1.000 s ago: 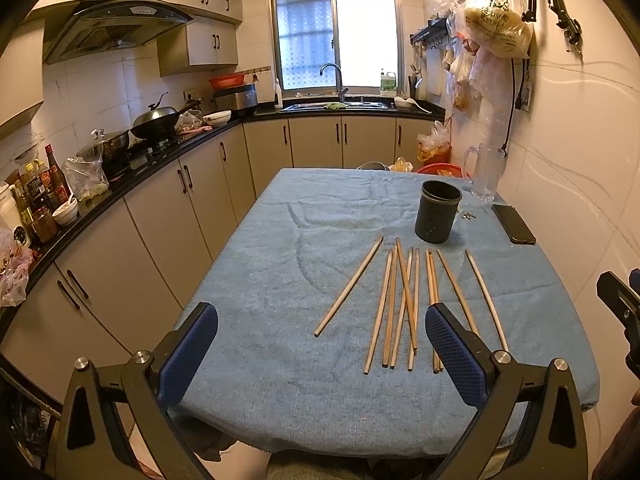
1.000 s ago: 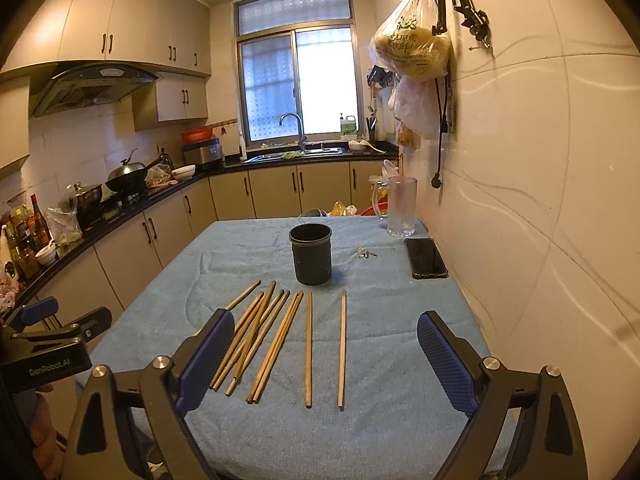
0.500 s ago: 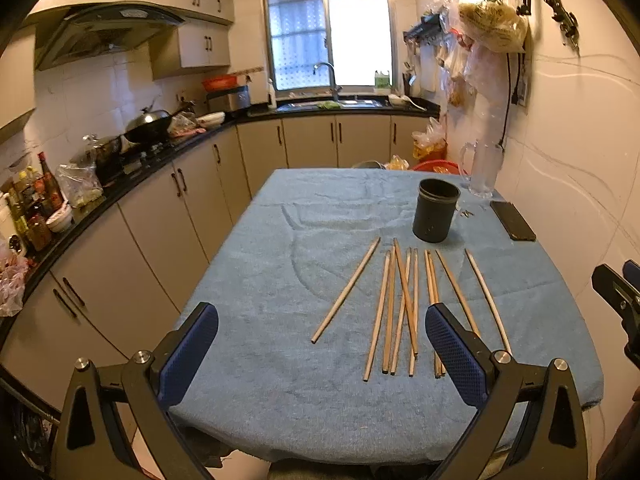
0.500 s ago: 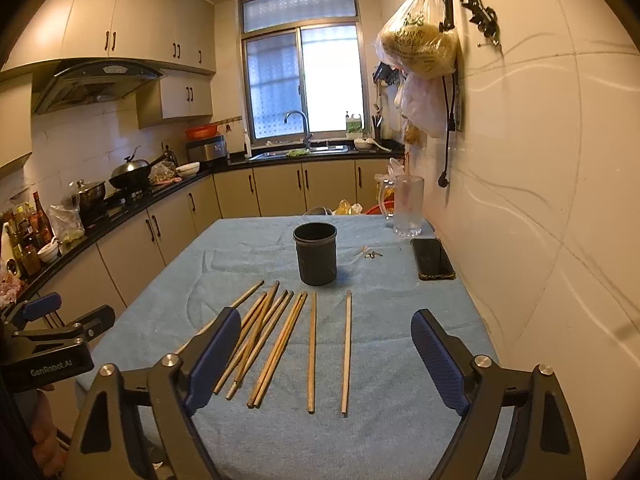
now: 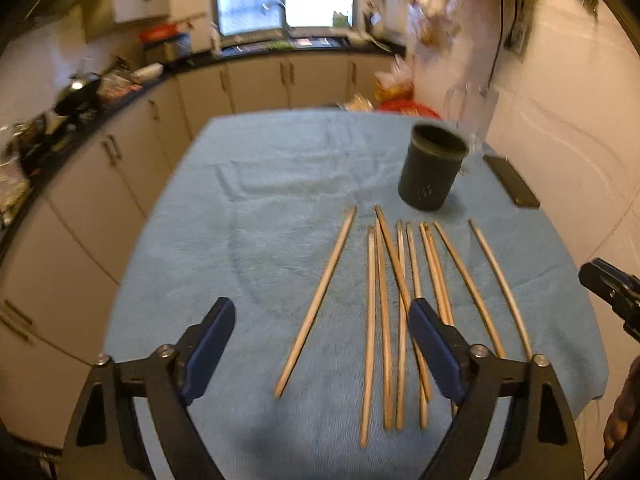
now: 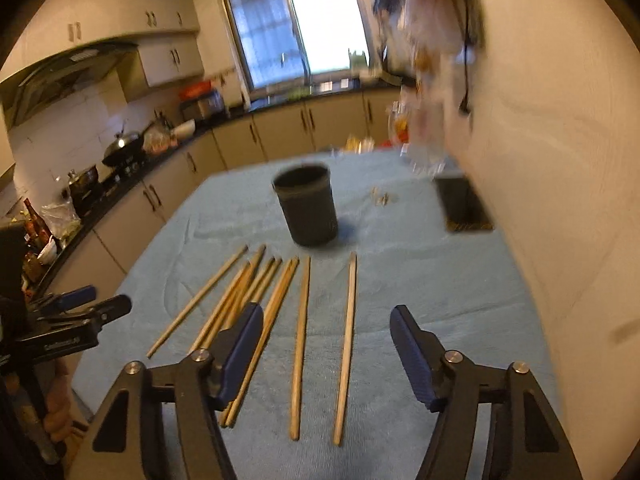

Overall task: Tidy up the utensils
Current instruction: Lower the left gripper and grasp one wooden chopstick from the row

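Observation:
Several wooden chopsticks (image 5: 384, 312) lie side by side on the blue cloth (image 5: 260, 220), also seen in the right wrist view (image 6: 300, 340). A dark cylindrical holder (image 5: 433, 167) stands upright behind them; it also shows in the right wrist view (image 6: 309, 204). My left gripper (image 5: 320, 352) is open and empty, over the near ends of the left chopsticks. My right gripper (image 6: 328, 356) is open and empty, its jaws either side of the two rightmost chopsticks (image 6: 347, 344).
A black phone (image 6: 462, 204) lies by the right wall (image 6: 560, 160), with a glass jug (image 5: 472, 112) and small keys (image 6: 382, 199) behind the holder. Kitchen counters (image 5: 80, 120) run along the left and back. The table's front edge is close below both grippers.
Both grippers have moved forward and down toward the chopsticks, which now look larger. Their jaws have narrowed a little but stay open. The chopsticks and holder have not moved.

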A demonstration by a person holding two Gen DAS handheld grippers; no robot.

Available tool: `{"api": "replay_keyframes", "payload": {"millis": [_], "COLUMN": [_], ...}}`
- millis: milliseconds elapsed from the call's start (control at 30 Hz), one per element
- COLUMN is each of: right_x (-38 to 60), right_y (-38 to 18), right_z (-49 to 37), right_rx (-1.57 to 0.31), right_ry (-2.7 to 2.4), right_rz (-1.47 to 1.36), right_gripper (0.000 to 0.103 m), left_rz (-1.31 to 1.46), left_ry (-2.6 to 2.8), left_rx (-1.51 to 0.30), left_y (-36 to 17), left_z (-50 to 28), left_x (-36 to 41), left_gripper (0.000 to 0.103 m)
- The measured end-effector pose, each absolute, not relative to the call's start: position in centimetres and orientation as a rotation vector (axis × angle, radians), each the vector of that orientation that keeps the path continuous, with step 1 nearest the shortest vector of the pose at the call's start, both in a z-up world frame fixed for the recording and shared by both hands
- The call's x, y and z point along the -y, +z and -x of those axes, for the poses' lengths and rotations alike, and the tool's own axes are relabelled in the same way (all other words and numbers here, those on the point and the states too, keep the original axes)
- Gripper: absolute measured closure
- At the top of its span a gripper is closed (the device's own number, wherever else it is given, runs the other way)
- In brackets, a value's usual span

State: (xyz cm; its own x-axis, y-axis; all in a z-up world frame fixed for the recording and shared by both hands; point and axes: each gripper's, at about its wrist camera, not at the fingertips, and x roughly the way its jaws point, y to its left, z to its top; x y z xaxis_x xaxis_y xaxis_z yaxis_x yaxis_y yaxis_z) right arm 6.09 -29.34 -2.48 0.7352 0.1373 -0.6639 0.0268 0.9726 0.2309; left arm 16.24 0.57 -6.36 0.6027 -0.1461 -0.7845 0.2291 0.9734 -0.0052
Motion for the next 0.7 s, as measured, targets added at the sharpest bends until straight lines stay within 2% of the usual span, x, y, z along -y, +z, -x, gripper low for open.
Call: {"api": "replay_keyframes", "payload": {"millis": [100, 133, 200, 367, 467, 633, 700], "right_x": [30.2, 30.4, 30.6, 30.3, 29.9, 29.6, 29.6], "right_y": [-4.6, -5.2, -6.2, -8.3, -9.5, -11.2, -11.8], "right_z": [-9.3, -10.5, -12.1, -16.2, -18.6, -20.9, -21.5], "right_rx": [-0.811, -0.831, -0.863, -0.947, -1.013, -1.092, -1.106], "right_ry": [0.074, 0.077, 0.069, 0.059, 0.057, 0.038, 0.030], "right_rz": [-0.270, -0.277, -0.278, -0.232, -0.184, -0.141, -0.139], "right_gripper": [0.047, 0.054, 0.055, 0.060, 0.061, 0.062, 0.064], "left_rz": [-0.137, -0.148, -0.166, -0.212, -0.223, -0.225, -0.236], "left_ry": [-0.243, -0.236, -0.252, -0.287, -0.297, -0.325, -0.319], "left_rx": [-0.944, -0.954, -0.972, -1.015, -1.053, -1.108, -1.118], "left_y": [-7.9, -8.3, -9.0, -10.3, -11.2, -12.6, -13.0], "left_z": [-19.3, -20.1, -21.7, -24.8, -26.4, -28.6, -29.0], "left_x": [0.5, 0.8, 1.3, 2.7, 3.0, 3.8, 4.1], "left_gripper": [0.028, 0.029, 0.032, 0.033, 0.044, 0.048, 0.054]}}
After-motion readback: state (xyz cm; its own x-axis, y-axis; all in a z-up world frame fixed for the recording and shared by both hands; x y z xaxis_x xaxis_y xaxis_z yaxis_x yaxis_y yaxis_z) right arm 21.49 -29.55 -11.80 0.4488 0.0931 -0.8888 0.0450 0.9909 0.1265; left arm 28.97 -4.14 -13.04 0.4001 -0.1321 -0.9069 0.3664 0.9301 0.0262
